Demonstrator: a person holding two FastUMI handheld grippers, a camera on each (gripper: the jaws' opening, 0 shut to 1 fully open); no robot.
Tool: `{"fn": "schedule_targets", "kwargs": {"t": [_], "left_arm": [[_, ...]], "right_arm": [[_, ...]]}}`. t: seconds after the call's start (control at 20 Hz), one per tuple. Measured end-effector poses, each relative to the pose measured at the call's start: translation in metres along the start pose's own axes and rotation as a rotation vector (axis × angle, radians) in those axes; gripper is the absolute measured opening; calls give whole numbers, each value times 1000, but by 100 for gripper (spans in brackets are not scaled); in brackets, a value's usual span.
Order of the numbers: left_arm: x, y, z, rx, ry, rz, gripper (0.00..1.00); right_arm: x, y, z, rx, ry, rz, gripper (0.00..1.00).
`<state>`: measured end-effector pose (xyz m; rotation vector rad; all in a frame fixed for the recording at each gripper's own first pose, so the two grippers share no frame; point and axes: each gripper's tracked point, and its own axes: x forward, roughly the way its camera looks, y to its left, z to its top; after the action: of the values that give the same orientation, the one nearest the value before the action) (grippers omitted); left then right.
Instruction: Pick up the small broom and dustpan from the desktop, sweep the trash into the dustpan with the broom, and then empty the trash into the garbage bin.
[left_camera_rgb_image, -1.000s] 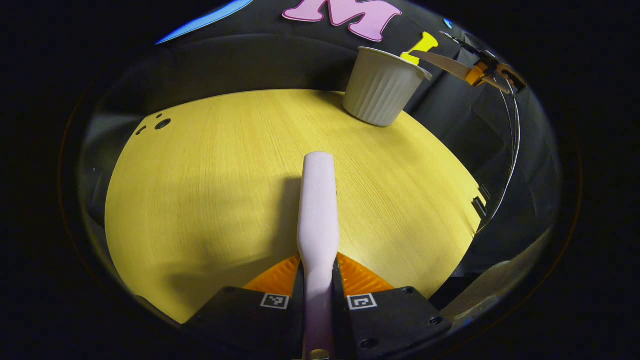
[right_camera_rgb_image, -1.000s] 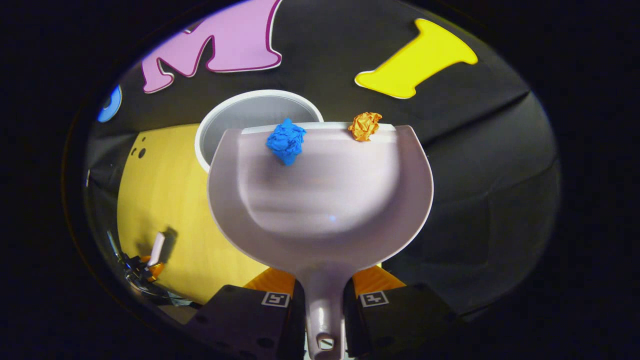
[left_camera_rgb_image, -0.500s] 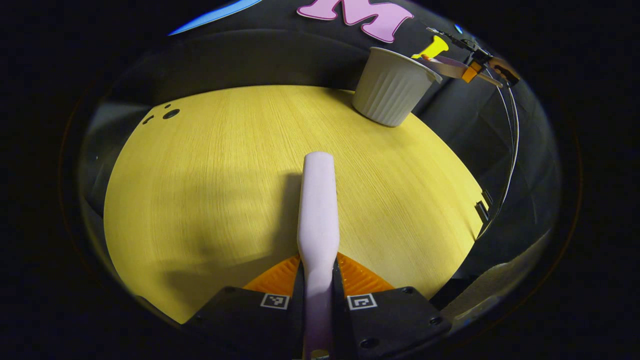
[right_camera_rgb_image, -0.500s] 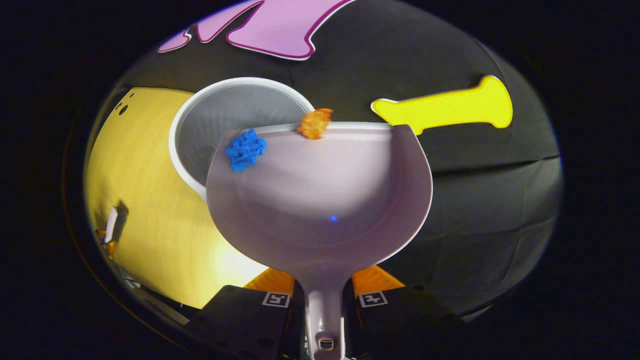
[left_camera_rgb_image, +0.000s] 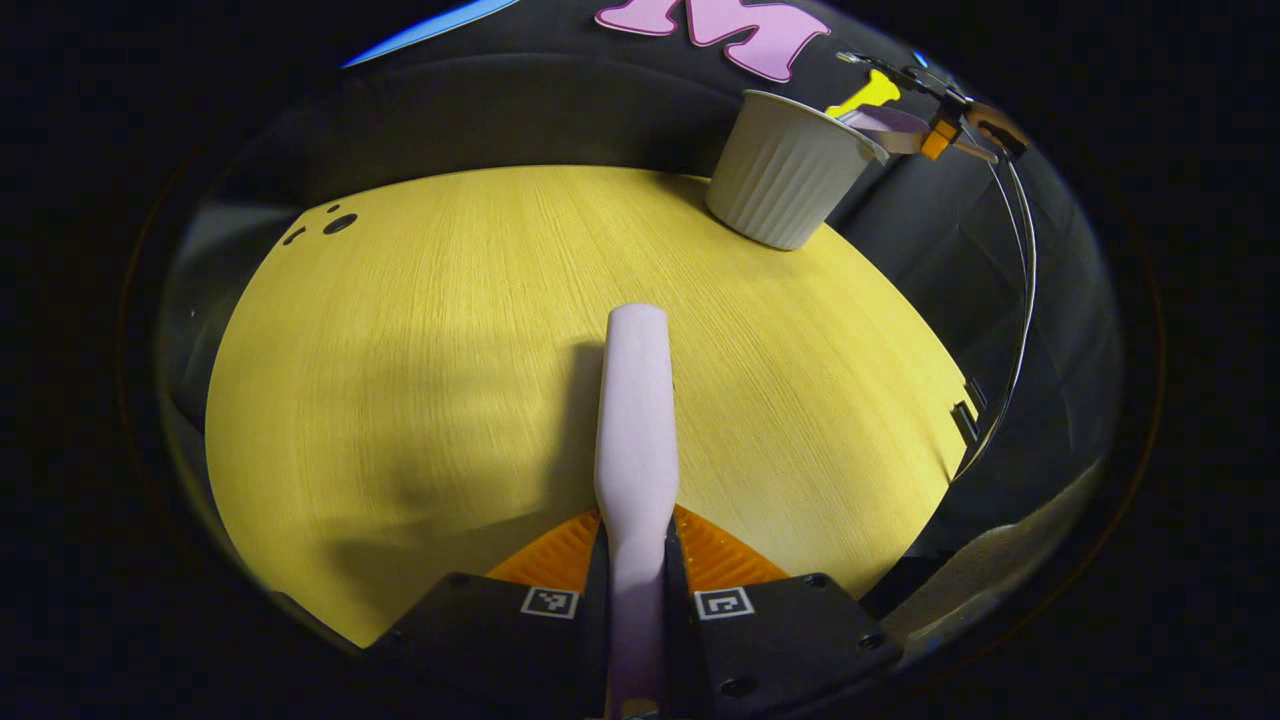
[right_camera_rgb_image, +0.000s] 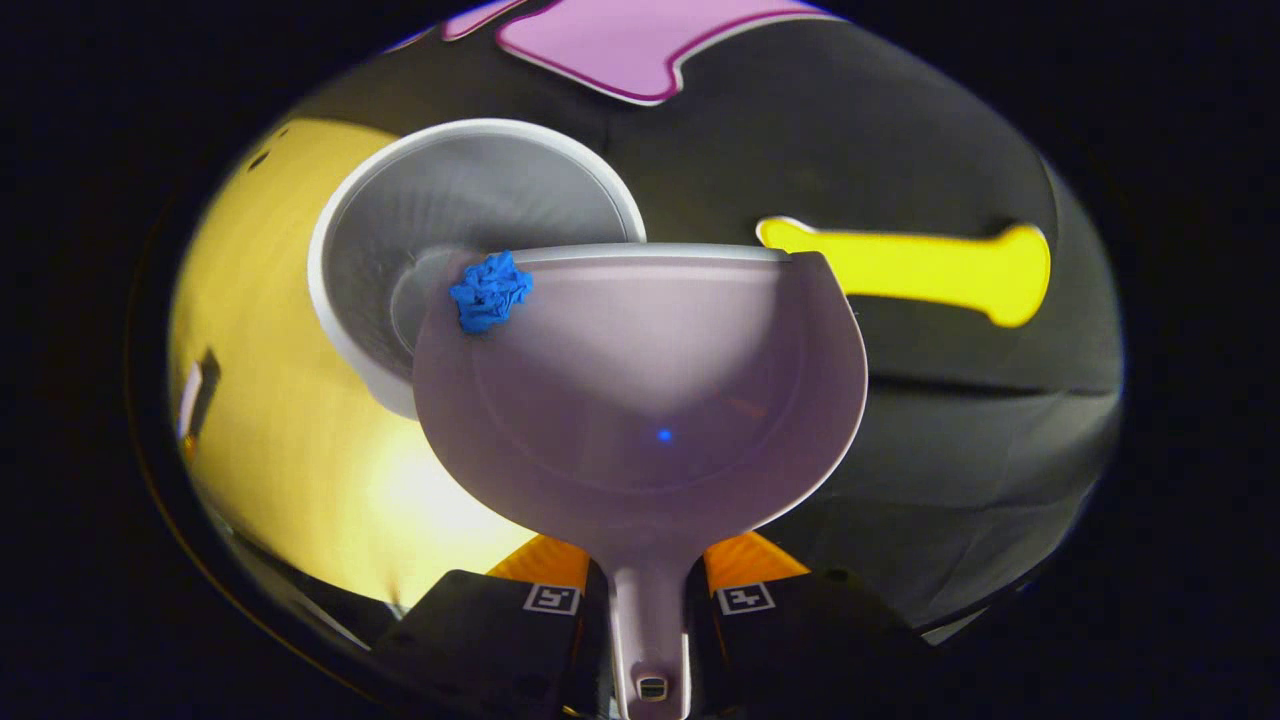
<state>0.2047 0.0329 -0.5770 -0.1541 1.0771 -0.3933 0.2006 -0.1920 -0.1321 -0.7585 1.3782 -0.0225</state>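
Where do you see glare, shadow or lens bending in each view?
Left gripper view: the broom casts a soft shadow leftward on the table, whose edges bow. Right gripper view: glare whitens the table beside the dustpan; the bin rim looks stretched.

In my left gripper view the yellow wood-grain table (left_camera_rgb_image: 420, 350) spreads out below me. It has a few small dark holes (left_camera_rgb_image: 338, 222) near its far left corner and dark notches (left_camera_rgb_image: 962, 410) cut in its right edge. Black cloth (left_camera_rgb_image: 520, 110) hangs behind it. In my right gripper view that cloth shows soft folds beside the table.
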Motion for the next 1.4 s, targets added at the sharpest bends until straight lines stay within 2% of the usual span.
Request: {"fn": "schedule_targets", "kwargs": {"t": [0.2,0.35,0.45,0.7,0.85,0.9,1.1,1.2,1.35,1.4], "left_arm": [[-1,2,3,-4,-3,11,28],[-4,6,3,-28,-10,17,25],[-6,8,3,-34,-9,24,28],[-5,7,3,-29,-13,27,28],[-7,6,7,-19,-23,30,28],[-8,5,9,-19,-26,31,30],[-10,4,12,-17,-33,43,25],[-11,4,14,-17,-31,53,28],[-12,5,16,-12,-33,65,28],[-12,4,19,-8,-34,69,25]], "right_arm": [[0,-17,7,-101,40,-9,34],[3,-9,13,-152,56,-6,34],[3,-7,18,-147,49,-4,35],[4,-10,17,-144,33,-8,34],[-1,-13,16,-74,-32,9,35],[-5,-14,17,-36,-68,26,35],[-32,-17,6,126,-204,101,35],[-41,-16,-5,178,-250,129,35],[-55,-2,-21,233,-308,189,34],[-60,8,-27,240,-323,212,34]]}}
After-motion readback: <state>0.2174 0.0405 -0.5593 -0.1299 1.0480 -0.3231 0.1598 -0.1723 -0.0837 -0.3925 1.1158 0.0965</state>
